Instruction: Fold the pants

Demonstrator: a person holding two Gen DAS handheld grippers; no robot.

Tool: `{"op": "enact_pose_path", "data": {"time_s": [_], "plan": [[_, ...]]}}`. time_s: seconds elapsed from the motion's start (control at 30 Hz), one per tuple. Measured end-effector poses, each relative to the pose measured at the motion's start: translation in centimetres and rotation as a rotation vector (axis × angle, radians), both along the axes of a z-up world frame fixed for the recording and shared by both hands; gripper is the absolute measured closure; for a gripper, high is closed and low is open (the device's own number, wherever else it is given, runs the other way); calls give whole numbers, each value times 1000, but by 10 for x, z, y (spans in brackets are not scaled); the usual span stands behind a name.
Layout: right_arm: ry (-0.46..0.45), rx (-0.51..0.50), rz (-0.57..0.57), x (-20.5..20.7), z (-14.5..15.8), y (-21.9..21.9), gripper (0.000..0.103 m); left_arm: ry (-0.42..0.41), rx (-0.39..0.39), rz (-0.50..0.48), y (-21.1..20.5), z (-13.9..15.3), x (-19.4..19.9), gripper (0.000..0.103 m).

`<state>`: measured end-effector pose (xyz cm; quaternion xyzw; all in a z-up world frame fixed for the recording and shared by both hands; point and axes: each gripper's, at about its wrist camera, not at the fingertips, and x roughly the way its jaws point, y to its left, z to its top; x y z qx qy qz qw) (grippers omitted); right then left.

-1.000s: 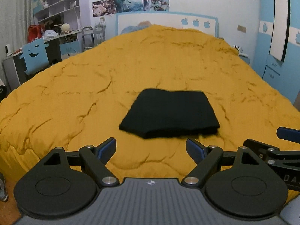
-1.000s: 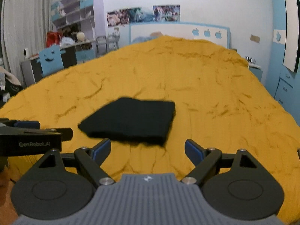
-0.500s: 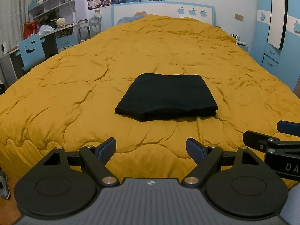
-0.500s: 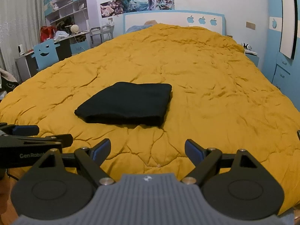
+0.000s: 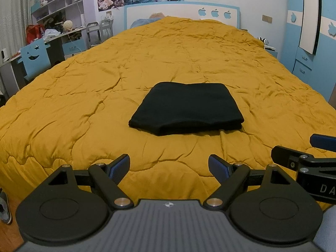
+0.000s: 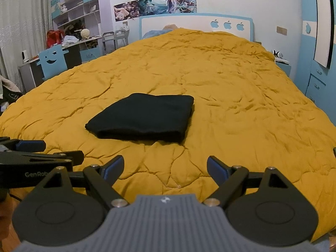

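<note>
Black pants (image 5: 185, 108) lie folded into a flat rectangle on the yellow quilt (image 5: 84, 96), also seen left of centre in the right wrist view as black pants (image 6: 142, 117). My left gripper (image 5: 169, 166) hangs open over the bed's near edge, well short of the pants, nothing between its fingers. My right gripper (image 6: 164, 167) is open too, equally far back and empty. Each gripper shows at the other view's edge: the right gripper (image 5: 304, 155) at right, the left gripper (image 6: 40, 153) at left.
The quilt (image 6: 241, 105) covers a wide bed up to a white and blue headboard (image 5: 182, 14). A desk with a blue chair (image 5: 34, 58) and shelves stand at the left. Blue drawers (image 5: 304, 63) line the right wall. A shoe (image 5: 4, 208) lies on the wooden floor.
Both grippers have pulled back and risen away from the folded pants, which now sit farther off. Both stayed open.
</note>
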<state>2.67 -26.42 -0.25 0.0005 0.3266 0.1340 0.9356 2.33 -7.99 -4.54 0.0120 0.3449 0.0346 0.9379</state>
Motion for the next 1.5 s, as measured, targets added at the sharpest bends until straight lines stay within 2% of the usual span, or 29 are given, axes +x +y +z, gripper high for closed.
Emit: {"op": "enact_pose_path", "data": {"time_s": [1.5], "plan": [[-5,2,-5,0,1,0,21,-7,8,-5,-3,2,-1,4]]}}
